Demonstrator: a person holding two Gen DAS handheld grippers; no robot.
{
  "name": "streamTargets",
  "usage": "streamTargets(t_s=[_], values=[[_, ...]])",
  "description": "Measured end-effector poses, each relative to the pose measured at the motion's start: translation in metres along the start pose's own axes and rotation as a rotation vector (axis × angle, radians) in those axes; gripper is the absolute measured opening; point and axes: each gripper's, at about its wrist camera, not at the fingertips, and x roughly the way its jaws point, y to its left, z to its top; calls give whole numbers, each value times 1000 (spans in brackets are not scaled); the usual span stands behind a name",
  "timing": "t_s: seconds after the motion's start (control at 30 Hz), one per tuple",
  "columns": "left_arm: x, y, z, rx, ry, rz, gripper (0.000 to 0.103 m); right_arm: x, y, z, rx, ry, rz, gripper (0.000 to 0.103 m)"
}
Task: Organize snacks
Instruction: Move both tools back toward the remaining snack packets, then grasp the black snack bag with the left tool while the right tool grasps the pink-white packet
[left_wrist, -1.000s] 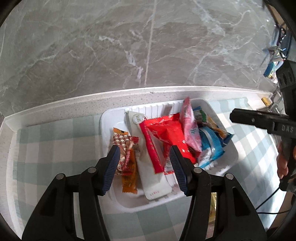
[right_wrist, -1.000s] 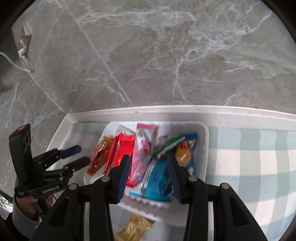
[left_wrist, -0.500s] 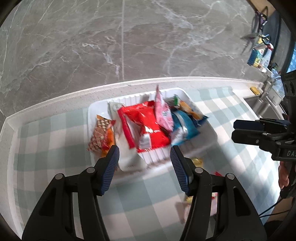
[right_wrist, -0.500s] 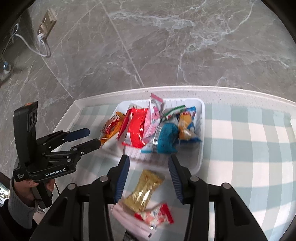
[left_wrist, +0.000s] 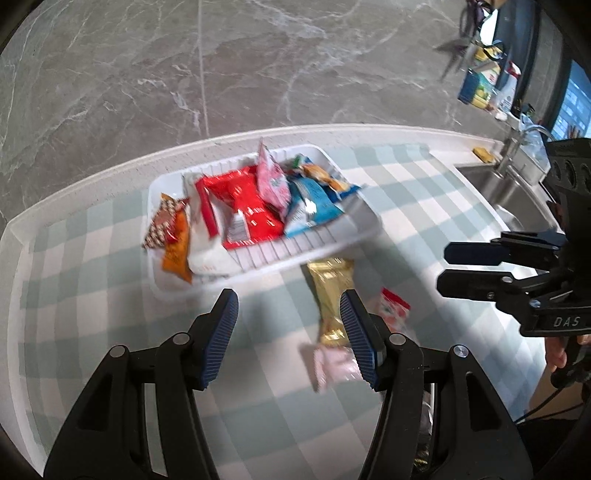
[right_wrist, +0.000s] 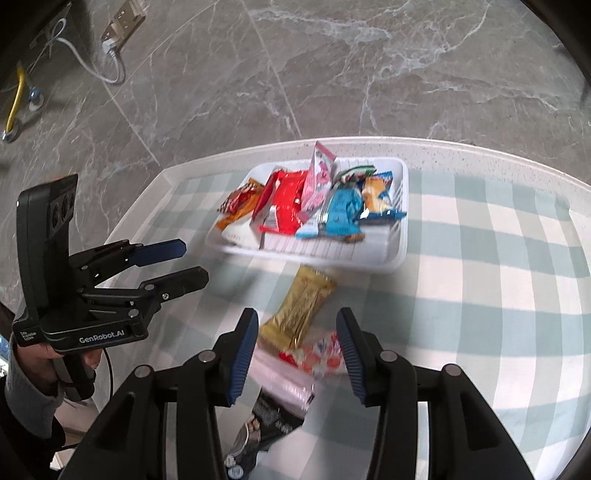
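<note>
Here, a checked tablecloth (right_wrist: 498, 266) is covering the counter, and a white tray (right_wrist: 400, 236) is sitting on it, holding most of the snacks. Both the left gripper (left_wrist: 288, 332) and the right gripper (right_wrist: 295, 350) are hovering with jaws apart, gripping nothing. Near the tray, a gold packet (right_wrist: 299, 306) is lying loose, a red-and-white packet (right_wrist: 321, 356) just beside it.
</note>
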Motion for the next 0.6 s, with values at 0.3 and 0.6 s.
streamTargets(t_s=[0.3,0.6], values=[[-5,-36,-43,31,68,-69,56,-8,3,-33,-20,22,-3,48],[8,-79,-86,58,178,-153,56,-18,-6,-59,-6,33,-9,48]])
